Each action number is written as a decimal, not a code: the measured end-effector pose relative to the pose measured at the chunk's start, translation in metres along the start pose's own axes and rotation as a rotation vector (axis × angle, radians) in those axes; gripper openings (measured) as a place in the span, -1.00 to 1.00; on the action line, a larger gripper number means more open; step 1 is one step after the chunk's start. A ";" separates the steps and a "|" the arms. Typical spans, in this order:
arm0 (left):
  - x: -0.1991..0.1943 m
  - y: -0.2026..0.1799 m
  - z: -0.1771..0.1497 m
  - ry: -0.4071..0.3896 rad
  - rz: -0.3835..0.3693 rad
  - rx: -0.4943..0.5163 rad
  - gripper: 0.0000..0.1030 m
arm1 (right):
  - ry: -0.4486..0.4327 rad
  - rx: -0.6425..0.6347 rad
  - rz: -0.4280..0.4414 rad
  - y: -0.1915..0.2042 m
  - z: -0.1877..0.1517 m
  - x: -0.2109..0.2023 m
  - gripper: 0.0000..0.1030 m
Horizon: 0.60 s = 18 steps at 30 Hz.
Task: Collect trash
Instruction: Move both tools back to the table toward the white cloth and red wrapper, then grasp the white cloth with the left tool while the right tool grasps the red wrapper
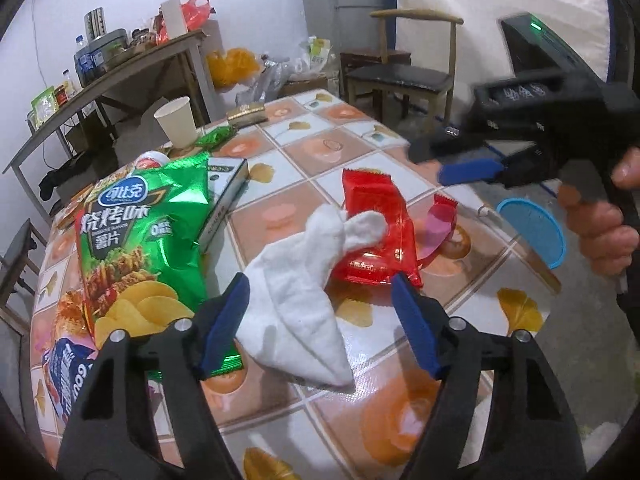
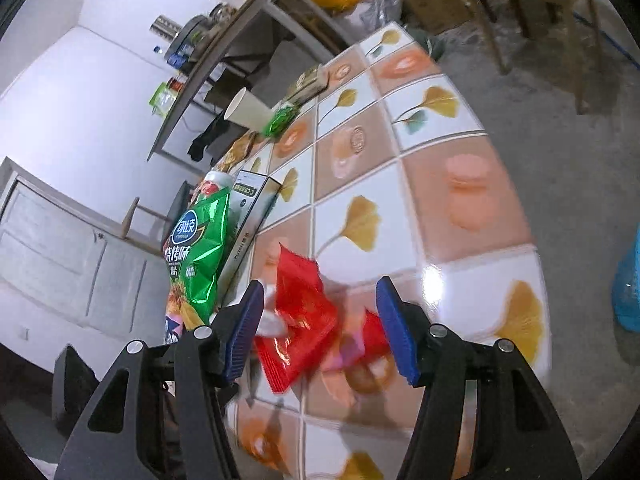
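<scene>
Both grippers have jaws wide apart: left gripper [image 1: 320,320] straddles the tissue [image 1: 296,312], right gripper [image 2: 320,328] lines up on the red wrapper [image 2: 300,312], probably grabbing next.

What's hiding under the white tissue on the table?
The crumpled white tissue lies partly over the shiny red snack wrapper, covering its near-left corner. Otherwise, only the tiled-pattern tablecloth shows around it. Whatever sits beneath its middle is covered and cannot be seen.
</scene>
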State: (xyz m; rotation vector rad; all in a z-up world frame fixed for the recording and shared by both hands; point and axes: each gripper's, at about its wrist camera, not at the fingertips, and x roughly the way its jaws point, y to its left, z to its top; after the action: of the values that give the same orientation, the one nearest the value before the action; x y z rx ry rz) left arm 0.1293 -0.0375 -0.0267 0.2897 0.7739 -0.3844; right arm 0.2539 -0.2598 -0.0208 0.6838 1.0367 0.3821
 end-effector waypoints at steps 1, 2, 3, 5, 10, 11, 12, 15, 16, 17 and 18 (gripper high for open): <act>0.002 -0.001 -0.001 0.008 0.003 0.000 0.28 | 0.019 0.002 0.008 0.000 0.005 0.009 0.12; 0.005 -0.001 -0.001 0.023 0.009 -0.004 0.24 | 0.030 0.002 0.015 0.002 0.009 0.018 0.12; 0.008 -0.001 -0.002 0.034 0.013 -0.011 0.20 | 0.043 0.005 0.016 0.002 0.012 0.024 0.12; 0.013 0.003 -0.002 0.054 0.015 -0.034 0.14 | 0.059 0.000 0.021 0.004 0.015 0.033 0.12; 0.021 0.010 -0.004 0.088 0.017 -0.079 -0.05 | 0.097 -0.009 0.027 0.007 0.015 0.048 0.05; 0.023 0.011 -0.005 0.096 0.016 -0.085 -0.11 | 0.103 -0.006 0.027 0.006 0.014 0.050 0.01; 0.025 0.012 -0.004 0.100 0.015 -0.088 -0.16 | 0.106 -0.003 0.028 0.006 0.014 0.052 -0.04; 0.026 0.012 -0.005 0.104 0.021 -0.090 -0.26 | 0.109 -0.004 0.027 0.006 0.014 0.052 -0.19; 0.027 0.012 -0.005 0.106 0.022 -0.090 -0.28 | 0.109 -0.001 0.026 0.005 0.013 0.053 -0.22; 0.027 0.012 -0.005 0.107 0.024 -0.091 -0.31 | 0.110 0.001 0.026 0.005 0.013 0.053 -0.28; 0.028 0.012 -0.005 0.107 0.025 -0.092 -0.34 | 0.111 0.003 0.026 0.004 0.013 0.054 -0.36</act>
State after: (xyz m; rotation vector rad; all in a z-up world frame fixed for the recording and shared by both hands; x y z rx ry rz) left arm 0.1496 -0.0309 -0.0487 0.2347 0.8900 -0.3100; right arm 0.2904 -0.2290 -0.0490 0.6854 1.1352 0.4447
